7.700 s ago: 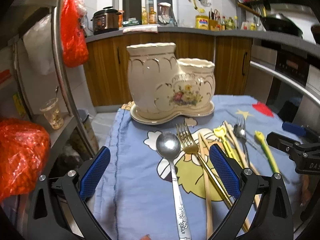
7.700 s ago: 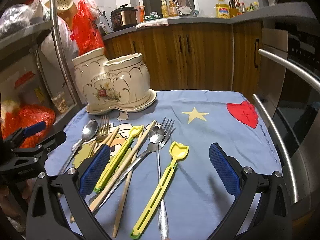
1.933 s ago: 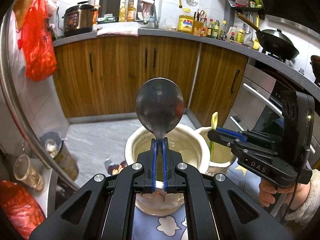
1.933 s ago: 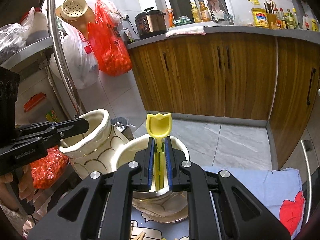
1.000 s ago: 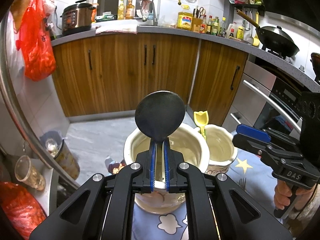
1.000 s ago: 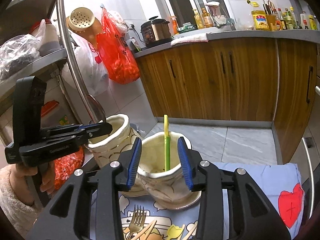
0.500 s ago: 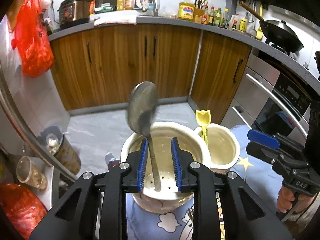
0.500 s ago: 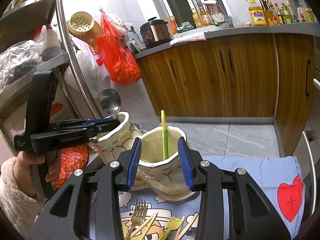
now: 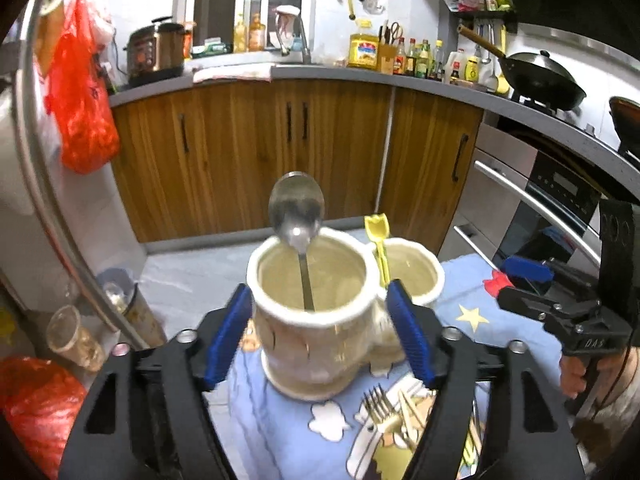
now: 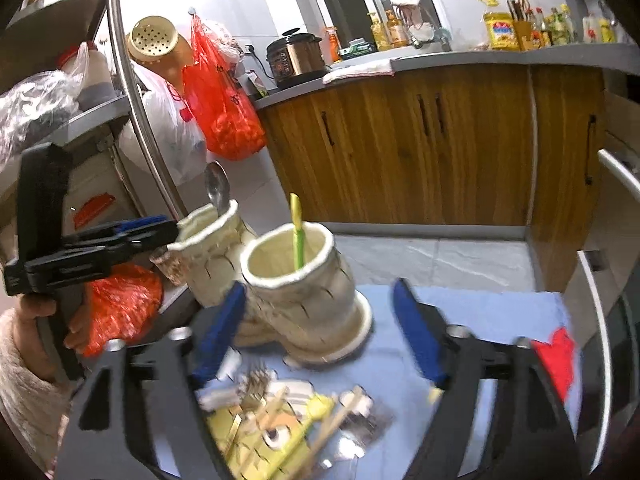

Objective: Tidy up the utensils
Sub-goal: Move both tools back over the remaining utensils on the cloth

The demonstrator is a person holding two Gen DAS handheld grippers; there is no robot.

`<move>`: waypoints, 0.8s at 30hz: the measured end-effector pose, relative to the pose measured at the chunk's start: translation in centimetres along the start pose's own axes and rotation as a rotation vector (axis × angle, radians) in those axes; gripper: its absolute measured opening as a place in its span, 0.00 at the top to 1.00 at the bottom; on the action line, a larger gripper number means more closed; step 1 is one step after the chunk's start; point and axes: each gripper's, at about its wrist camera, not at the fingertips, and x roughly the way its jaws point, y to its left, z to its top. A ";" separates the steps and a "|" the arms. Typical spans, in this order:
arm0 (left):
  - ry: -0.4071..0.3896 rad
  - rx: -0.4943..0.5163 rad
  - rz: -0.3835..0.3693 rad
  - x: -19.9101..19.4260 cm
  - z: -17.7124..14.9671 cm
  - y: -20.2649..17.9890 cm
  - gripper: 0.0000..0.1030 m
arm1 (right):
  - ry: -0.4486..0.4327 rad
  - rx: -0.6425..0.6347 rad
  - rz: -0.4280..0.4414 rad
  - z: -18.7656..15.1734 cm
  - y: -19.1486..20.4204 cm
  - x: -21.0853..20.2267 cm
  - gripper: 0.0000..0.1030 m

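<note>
Looking down my left gripper (image 9: 320,334), I see its blue pads spread wide, gripping nothing, either side of the cream ceramic holder (image 9: 316,316). The metal spoon (image 9: 298,220) stands in the taller cup, bowl up at 12 o'clock. The yellow utensil (image 9: 378,240) stands in the lower cup at 1 o'clock. My right gripper (image 10: 320,334) is likewise parted and empty, holder ahead. Forks and chopsticks (image 9: 400,416) lie on the blue cloth (image 9: 464,292) at 5 o'clock

A cream ceramic two-cup holder (image 9: 316,320) holds a silver metal spoon (image 9: 297,216) and a yellow-green plastic utensil (image 10: 296,232). The light-blue cloth (image 10: 500,312) bears a yellow star (image 9: 473,317) and red heart (image 10: 558,356).
</note>
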 end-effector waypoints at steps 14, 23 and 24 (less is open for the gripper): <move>0.117 -0.021 0.172 -0.2 -9.6 -3.4 0.06 | 0.106 -0.048 -0.256 -6.9 -1.7 -2.9 0.05; 0.152 -0.092 0.267 1.4 -12.4 -3.8 0.05 | 0.176 -0.077 -0.222 -8.0 -0.9 -2.5 0.05; 0.150 -0.098 0.275 1.4 -12.5 -3.9 0.05 | 0.168 -0.094 -0.218 -8.1 -0.6 -2.6 0.05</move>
